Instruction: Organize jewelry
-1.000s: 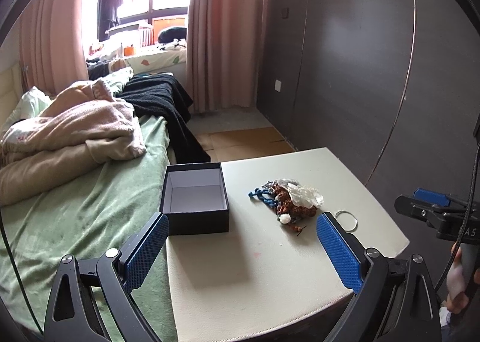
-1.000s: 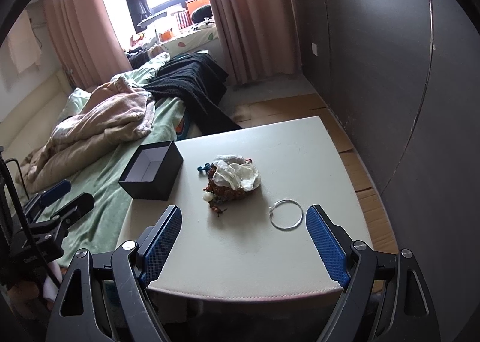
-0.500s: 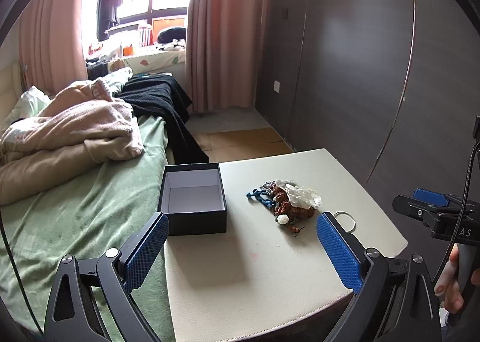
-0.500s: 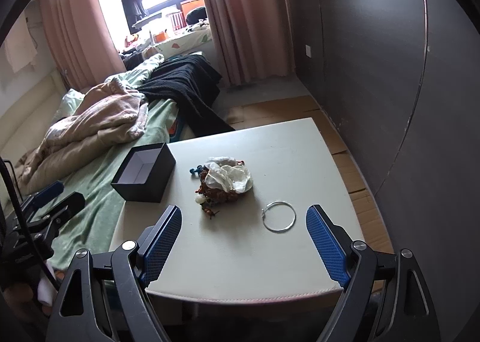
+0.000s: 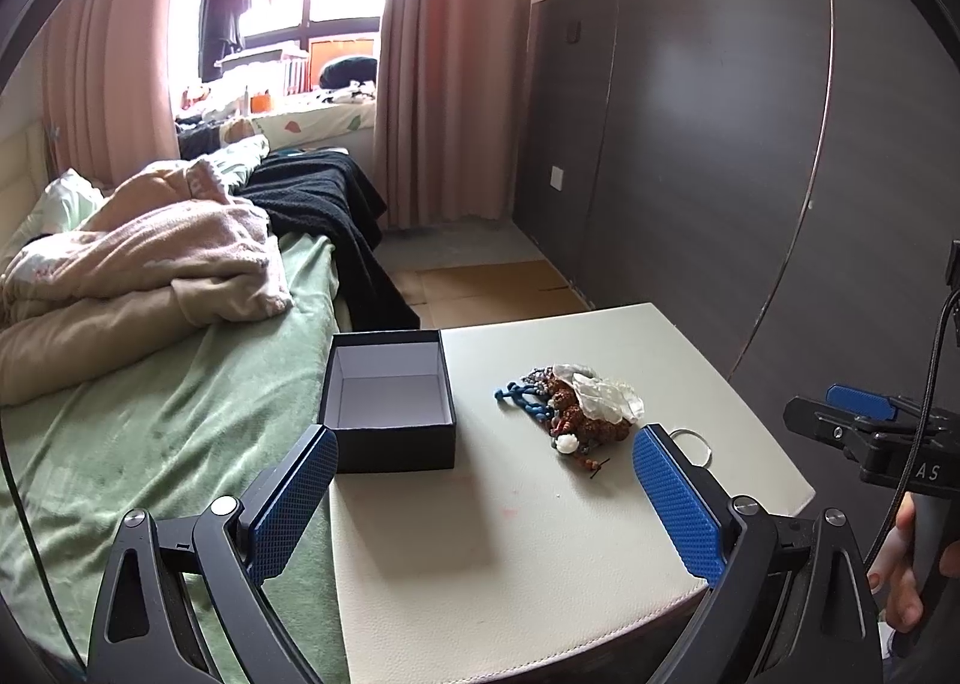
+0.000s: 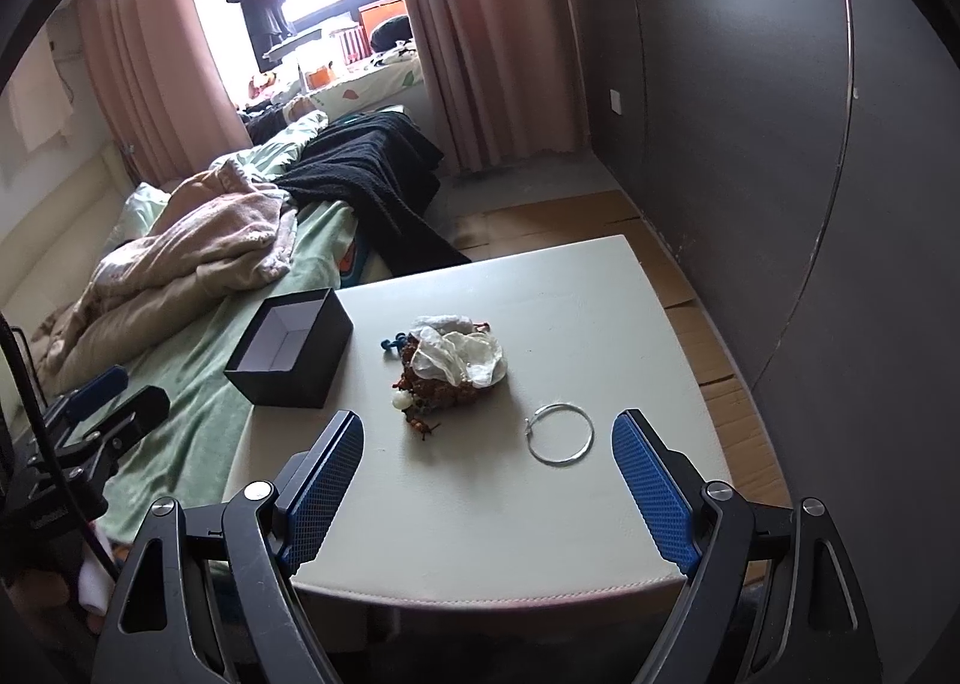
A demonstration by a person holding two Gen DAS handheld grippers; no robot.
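Note:
A heap of jewelry lies mid-table: brown beads, a blue cord, a white bead and a clear plastic bag on top. A thin silver bangle lies to its right. An open black box with a pale, bare inside stands at the table's left edge. My left gripper hangs open over the near table, short of the box and heap. My right gripper is open too, held above the near edge with nothing between its fingers.
The cream table butts against a bed with a green sheet, pink blankets and a black throw. A dark panelled wall runs along the right. Cardboard covers the floor beyond the table. A hand grips the right tool's handle.
Both views shifted slightly between the earlier frames and now; the box, heap and bangle lie where they were. Both grippers stay open.

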